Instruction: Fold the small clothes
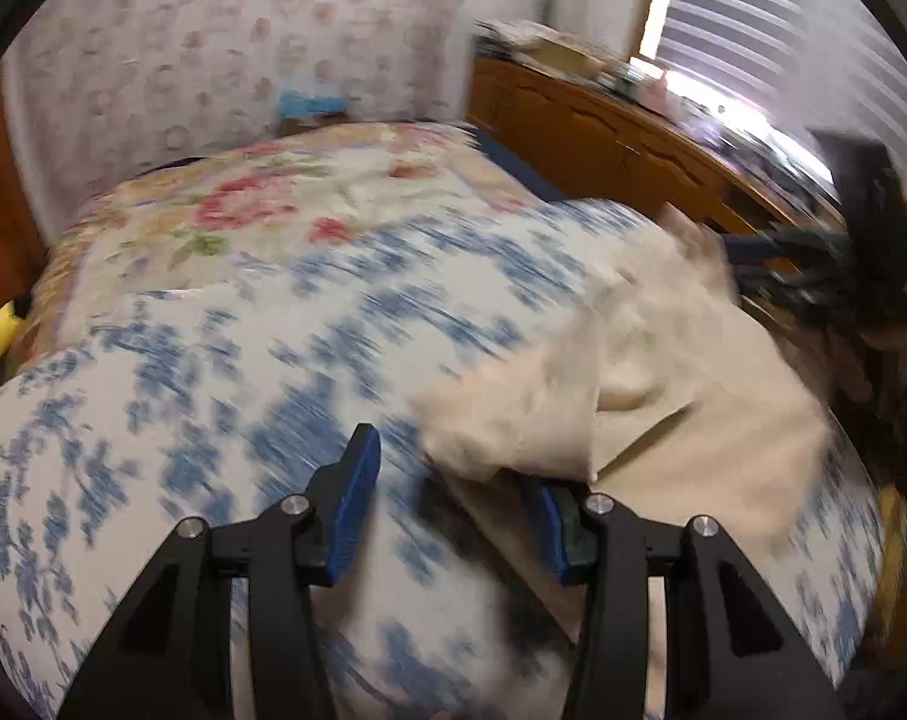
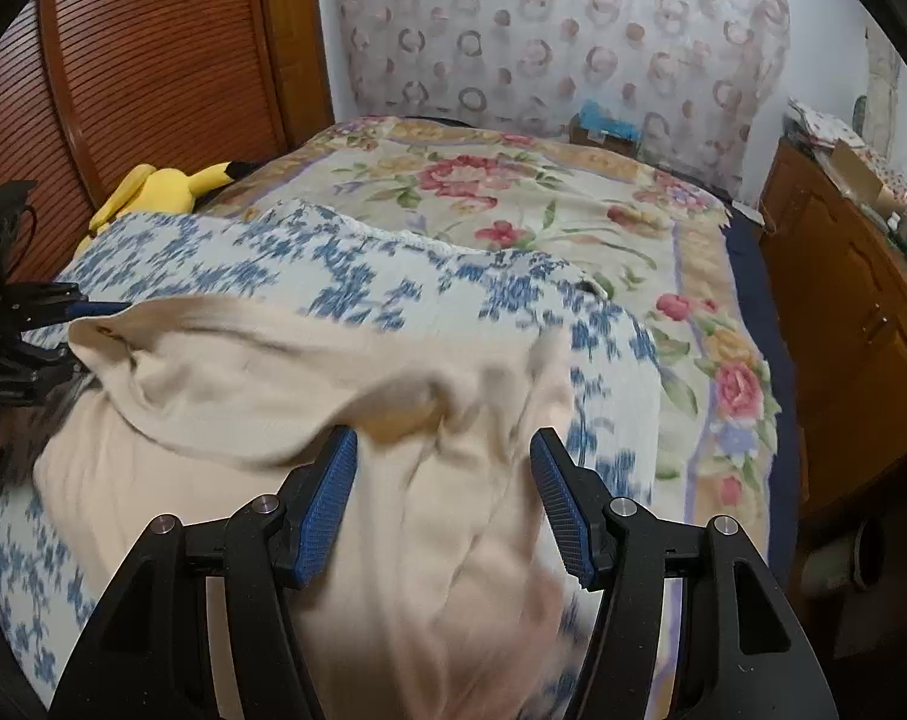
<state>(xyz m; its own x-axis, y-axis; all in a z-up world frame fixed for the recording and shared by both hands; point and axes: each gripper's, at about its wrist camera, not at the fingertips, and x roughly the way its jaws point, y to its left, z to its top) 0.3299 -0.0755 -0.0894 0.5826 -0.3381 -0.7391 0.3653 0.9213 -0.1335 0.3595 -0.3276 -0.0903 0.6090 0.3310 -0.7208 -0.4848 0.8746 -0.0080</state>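
A cream garment lies rumpled on a blue-and-white floral cover across the bed, filling the lower centre of the right wrist view. The right tool hangs over it with fingers spread, gripping nothing. The left tool is also spread wide; a cloth fold drapes over its right finger. Beyond lie a rose-patterned blanket, a yellow plush toy at upper left, and a wooden dresser at right.
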